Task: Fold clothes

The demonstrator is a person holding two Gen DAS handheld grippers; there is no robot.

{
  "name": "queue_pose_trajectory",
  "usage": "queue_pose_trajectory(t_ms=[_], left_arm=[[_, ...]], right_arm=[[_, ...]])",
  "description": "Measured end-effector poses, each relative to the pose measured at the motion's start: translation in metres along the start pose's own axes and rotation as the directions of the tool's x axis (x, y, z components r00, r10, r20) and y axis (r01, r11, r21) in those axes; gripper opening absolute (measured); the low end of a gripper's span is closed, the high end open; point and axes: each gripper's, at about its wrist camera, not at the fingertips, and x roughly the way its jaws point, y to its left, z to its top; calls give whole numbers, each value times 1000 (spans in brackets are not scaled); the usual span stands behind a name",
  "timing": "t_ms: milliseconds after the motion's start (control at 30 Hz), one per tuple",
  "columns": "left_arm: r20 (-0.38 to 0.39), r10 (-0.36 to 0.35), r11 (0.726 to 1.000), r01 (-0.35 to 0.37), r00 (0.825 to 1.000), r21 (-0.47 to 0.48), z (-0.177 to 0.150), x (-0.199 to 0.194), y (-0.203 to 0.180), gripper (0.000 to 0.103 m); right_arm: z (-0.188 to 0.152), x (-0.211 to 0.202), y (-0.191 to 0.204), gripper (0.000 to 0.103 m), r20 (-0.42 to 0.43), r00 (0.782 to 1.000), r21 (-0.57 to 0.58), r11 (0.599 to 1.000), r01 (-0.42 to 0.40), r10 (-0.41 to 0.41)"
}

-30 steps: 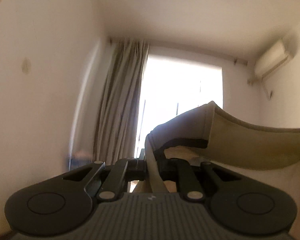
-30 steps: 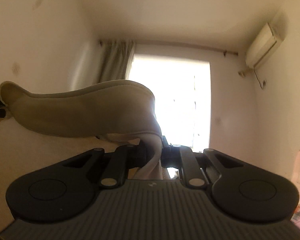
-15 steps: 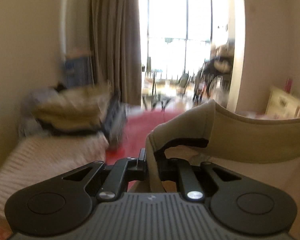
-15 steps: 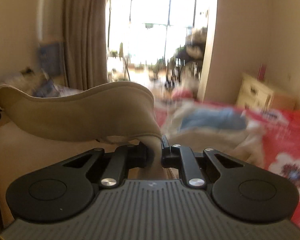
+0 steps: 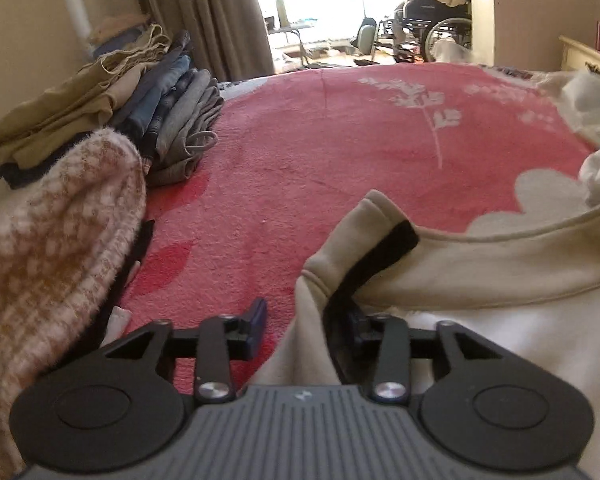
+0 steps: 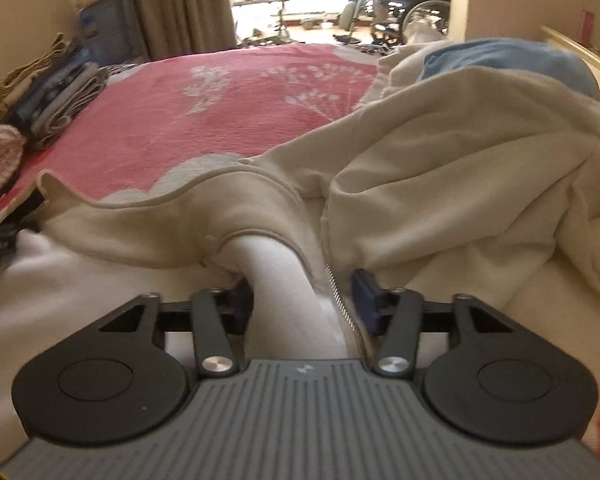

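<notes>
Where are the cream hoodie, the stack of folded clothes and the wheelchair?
cream hoodie (image 6: 440,128): right wrist view, its rumpled body.
stack of folded clothes (image 5: 148,96): left wrist view, a denim layer.
wheelchair (image 5: 446,38): left wrist view, its wheel.

Sweatshirt (image 6: 440,168) lies on the bed blanket (image 5: 340,140), at its near edge. Stack of folded clothes (image 5: 140,104) on the blanket's far left. Knitted garment (image 5: 52,248) just before that stack. Loose laundry heap (image 6: 500,64) behind the sweatshirt, right.

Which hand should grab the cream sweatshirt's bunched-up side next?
Right, probably: the bunched-up side lies just ahead of the right gripper, whose jaws have just been opening with the sweatshirt between them.
</notes>
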Motion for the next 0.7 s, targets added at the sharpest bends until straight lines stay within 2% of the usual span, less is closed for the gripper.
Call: queue_pose_trajectory(t_ms=[67,133,200,300,367,433,467,533,600,700], left_arm=[[-3,-85,994,85,996,-65,7,-19,12,63],[1,-172,977,171,985,-131,14,-37,25,65],[8,-236,954,233,972,-190,20,-44,34,67],[26,-311,911,306,950,-277,30,-59,48,67],[61,-351,885,352,934,-305,28,-89,63,67],[87,-391,872,399,916,-284,19,-125,76,67],[96,-404,871,415,910,-263,12,-148,83,67],[114,-420,875,435,900,-214,-6,-195,98,67],[131,-424,883,441,896,-160,-29,-241,117,69],[135,-428,888,444,894,-121,-72,-299,145,71]], right_arm=[[-3,-18,-3,72,9,1000,-16,1000,13,-13],[-11,-26,-13,76,7,1000,-4,1000,3,-3],[-20,-30,-23,77,3,1000,18,1000,-13,13],[-18,-60,-19,78,33,999,34,999,-12,11],[-15,-85,-13,78,48,997,62,996,-60,57],[-15,-111,0,78,66,985,106,980,-169,162],[-16,-123,9,78,71,970,126,962,-241,233],[-24,-141,35,78,58,923,147,911,-386,381],[-36,-151,63,78,31,859,167,844,-509,512],[-71,-149,109,77,-56,759,217,749,-625,649]])
